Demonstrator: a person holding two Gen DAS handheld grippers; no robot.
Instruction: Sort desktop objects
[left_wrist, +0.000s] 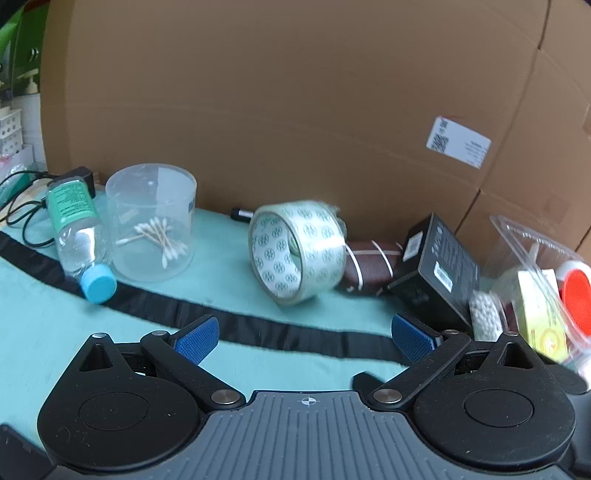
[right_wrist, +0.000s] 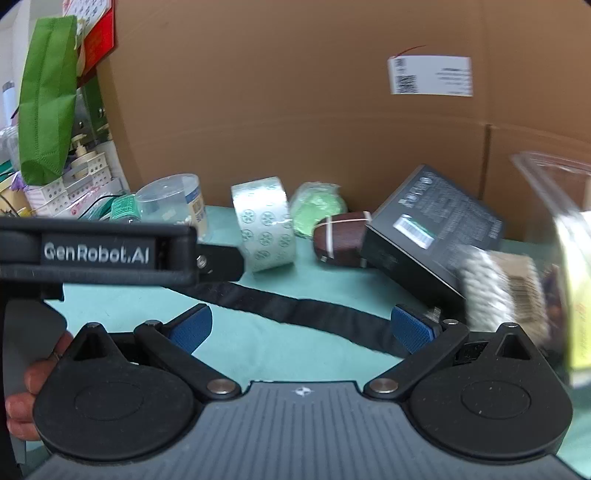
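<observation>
A roll of clear tape (left_wrist: 297, 251) stands on edge on the teal cloth, ahead of my open, empty left gripper (left_wrist: 306, 338). A clear cup with cotton swabs (left_wrist: 151, 221) and a lying water bottle (left_wrist: 79, 236) sit at the left. A brown case with rubber bands (left_wrist: 373, 266) and a black box (left_wrist: 432, 266) lie to the right. My right gripper (right_wrist: 301, 328) is open and empty, with the tape roll (right_wrist: 264, 221), brown case (right_wrist: 341, 240), black box (right_wrist: 432, 236) and a green wrapped item (right_wrist: 319, 210) ahead. The left gripper's body (right_wrist: 110, 254) crosses that view at the left.
A cardboard wall (left_wrist: 295, 110) stands behind everything. A clear plastic container (left_wrist: 535, 288) with a yellow box and a red lid is at the right, also blurred in the right wrist view (right_wrist: 561, 258). A black strap (left_wrist: 258, 328) crosses the cloth. Cables and clutter lie at far left.
</observation>
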